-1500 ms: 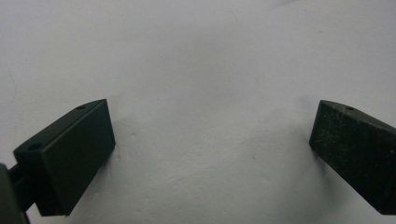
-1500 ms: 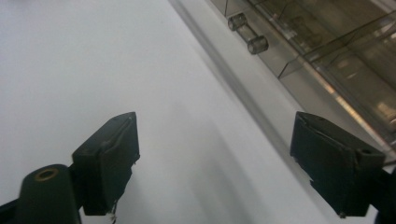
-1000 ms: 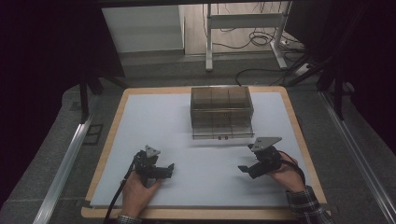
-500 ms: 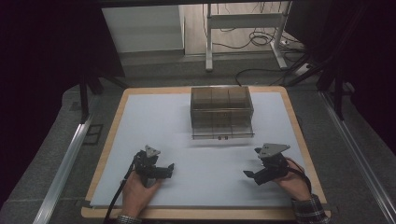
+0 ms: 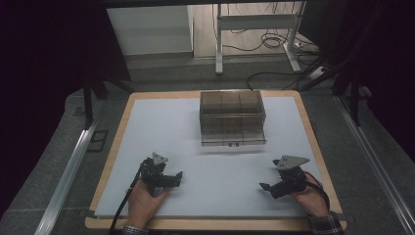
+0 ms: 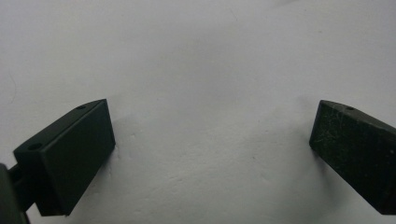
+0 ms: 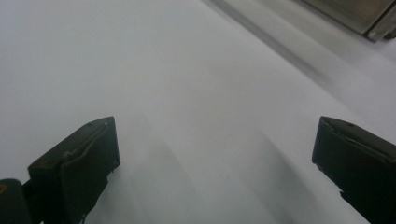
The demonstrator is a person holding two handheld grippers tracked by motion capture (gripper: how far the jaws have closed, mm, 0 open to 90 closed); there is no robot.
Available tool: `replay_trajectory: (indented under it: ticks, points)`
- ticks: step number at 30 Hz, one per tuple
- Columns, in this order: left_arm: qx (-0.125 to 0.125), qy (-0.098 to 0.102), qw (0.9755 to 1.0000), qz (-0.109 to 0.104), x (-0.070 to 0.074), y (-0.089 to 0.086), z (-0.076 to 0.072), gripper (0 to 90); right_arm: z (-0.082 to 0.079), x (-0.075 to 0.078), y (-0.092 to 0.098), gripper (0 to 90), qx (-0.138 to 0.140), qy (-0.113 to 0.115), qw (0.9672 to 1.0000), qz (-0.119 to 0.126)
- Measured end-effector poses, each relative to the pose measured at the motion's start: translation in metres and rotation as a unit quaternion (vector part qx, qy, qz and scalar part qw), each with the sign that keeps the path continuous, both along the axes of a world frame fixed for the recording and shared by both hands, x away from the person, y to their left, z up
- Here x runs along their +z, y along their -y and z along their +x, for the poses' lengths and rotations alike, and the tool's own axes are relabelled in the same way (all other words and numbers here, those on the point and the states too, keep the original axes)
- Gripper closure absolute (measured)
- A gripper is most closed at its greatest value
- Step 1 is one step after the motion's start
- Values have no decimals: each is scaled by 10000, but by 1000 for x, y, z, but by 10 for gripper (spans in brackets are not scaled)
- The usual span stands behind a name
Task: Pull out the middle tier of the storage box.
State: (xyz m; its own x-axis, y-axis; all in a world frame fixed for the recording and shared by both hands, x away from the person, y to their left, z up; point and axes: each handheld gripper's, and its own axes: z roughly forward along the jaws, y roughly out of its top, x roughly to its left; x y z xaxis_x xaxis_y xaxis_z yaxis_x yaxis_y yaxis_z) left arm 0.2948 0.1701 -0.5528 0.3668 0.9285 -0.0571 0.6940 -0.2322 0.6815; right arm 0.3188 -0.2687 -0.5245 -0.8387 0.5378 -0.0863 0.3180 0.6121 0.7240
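While the clear box (image 5: 232, 117) stands at the far middle of the white surface (image 5: 195, 127), both tools rest low at the near edge, well apart from it and from each other. The box is see-through with brownish walls, split into compartments inside, and it sits square to the surface edges; whether anything lies in it cannot be told. A corner of the box (image 7: 359, 14) shows at the upper right of the right tool's own view.

The left tool (image 5: 173, 178) lies at the near left, held in the person's left hand (image 5: 144, 200), its tips pointing toward the middle of the surface. In its own view the left tool (image 6: 210, 154) has its jaws spread wide, with bare white sheet between them, gripping nothing.

The right tool (image 5: 264, 187) sits at the near right in the right hand (image 5: 308, 196), tips turned toward the left tool. Its own view shows the right tool (image 7: 215, 163) likewise released, jaws wide apart over bare white sheet.

A wooden border (image 5: 117, 147) frames the white sheet, and a cable (image 5: 122, 210) trails from the left tool off the near edge.
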Motion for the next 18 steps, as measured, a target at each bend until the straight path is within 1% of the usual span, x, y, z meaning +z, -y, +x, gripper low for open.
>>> replay_trajectory:
  ticks: [6, 9, 13, 16, 18]
  points:
    - [1, 2, 10000, -4, 0, 0, 0, 0, -1, -6, 4, 0, -55, -86, 9999, 35]
    - [0, 1, 10000, -4, 0, 0, 0, 0, -3, -5, 4, 0, -60, -72, 9999, 35]
    - [1, 2, 10000, -6, 0, 0, 0, 0, -2, -6, 3, 0, -59, -114, 9999, -55]
    - [1, 2, 10000, -6, 0, 0, 0, 0, 0, -8, 1, 0, -33, -223, 9996, -143]
    - [0, 2, 10000, -7, 0, 0, 0, 0, 1, -8, 2, 0, -42, -308, 9994, -121]
